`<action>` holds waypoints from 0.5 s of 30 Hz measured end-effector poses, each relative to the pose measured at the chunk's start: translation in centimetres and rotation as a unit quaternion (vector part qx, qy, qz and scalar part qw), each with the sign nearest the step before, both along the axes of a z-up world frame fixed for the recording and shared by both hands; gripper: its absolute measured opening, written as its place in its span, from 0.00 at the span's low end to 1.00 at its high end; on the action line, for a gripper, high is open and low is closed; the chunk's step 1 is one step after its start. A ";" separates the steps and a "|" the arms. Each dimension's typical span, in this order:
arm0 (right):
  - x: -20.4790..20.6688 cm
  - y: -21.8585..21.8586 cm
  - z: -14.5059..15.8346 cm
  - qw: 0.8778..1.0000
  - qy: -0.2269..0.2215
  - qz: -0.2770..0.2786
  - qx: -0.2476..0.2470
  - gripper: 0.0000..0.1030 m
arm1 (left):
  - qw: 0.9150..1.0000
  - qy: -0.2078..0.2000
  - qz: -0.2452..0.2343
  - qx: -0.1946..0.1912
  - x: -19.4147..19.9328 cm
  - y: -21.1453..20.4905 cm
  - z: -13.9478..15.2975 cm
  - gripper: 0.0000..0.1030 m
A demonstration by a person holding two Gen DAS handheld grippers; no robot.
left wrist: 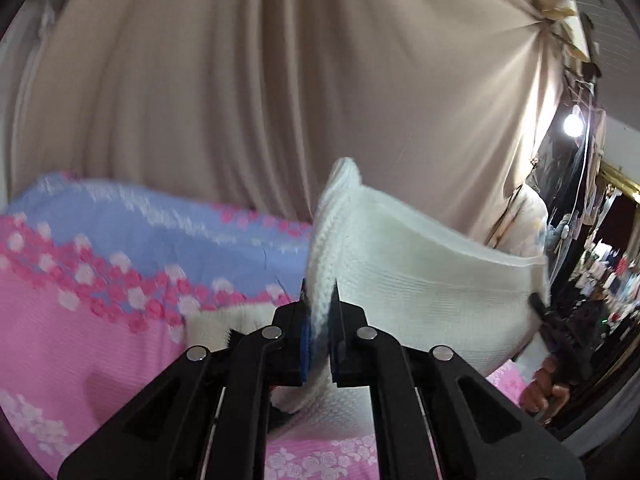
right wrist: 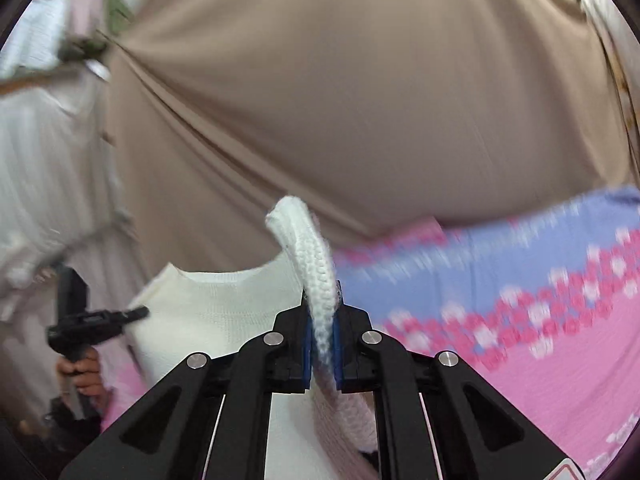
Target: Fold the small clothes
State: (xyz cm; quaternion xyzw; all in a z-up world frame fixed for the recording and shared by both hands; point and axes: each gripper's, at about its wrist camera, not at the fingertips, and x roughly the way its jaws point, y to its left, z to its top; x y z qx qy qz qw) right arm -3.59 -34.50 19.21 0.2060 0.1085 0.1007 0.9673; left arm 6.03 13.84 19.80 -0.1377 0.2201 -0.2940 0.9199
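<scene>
Both our left gripper and right gripper pinch the soft, floppy white knit garment by its ribbed edge, mid-frame.

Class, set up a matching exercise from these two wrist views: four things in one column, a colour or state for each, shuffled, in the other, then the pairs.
Things:
1. knit garment
2. bedspread
3. curtain
4. left gripper

Colour or state:
A. beige, hanging in folds
B. white, held up at two edges
C. shut on knit ribbing
D. pink and lilac, flowered

Pairs: 1-B, 2-D, 3-A, 4-C
</scene>
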 end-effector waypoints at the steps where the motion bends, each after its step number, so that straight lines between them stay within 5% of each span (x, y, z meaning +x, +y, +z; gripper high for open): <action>1: -2.1 0.1 1.1 0.999 -0.035 0.000 0.001 0.07 | 1.000 -0.001 0.006 0.008 -0.1 0.0 0.0 0.06; 3: -3.9 0.1 2.2 0.998 -0.066 -0.016 -0.005 0.07 | 0.999 0.032 0.012 0.033 2.3 -1.2 -1.7 0.06; 5: -2.3 -0.2 1.5 0.998 -0.050 -0.035 -0.013 0.07 | 0.994 0.096 0.013 0.060 6.5 -3.0 -5.1 0.06; 7: 2.9 -1.2 -1.9 0.998 0.034 -0.060 -0.012 0.07 | 0.979 0.163 0.032 0.117 11.4 -5.4 -10.5 0.06; 10: 11.6 -2.9 -10.1 0.970 0.215 -0.108 -0.021 0.07 | 0.950 0.240 0.060 0.191 16.5 -7.4 -18.1 0.06; 12: 15.0 -3.9 -14.5 0.948 0.295 -0.120 -0.017 0.07 | 0.959 0.232 0.057 0.155 16.6 -6.4 -18.4 0.09; 15: 14.5 -4.1 -14.7 0.949 0.294 -0.114 0.002 0.16 | 0.961 0.245 0.054 0.120 14.8 -4.5 -17.0 0.12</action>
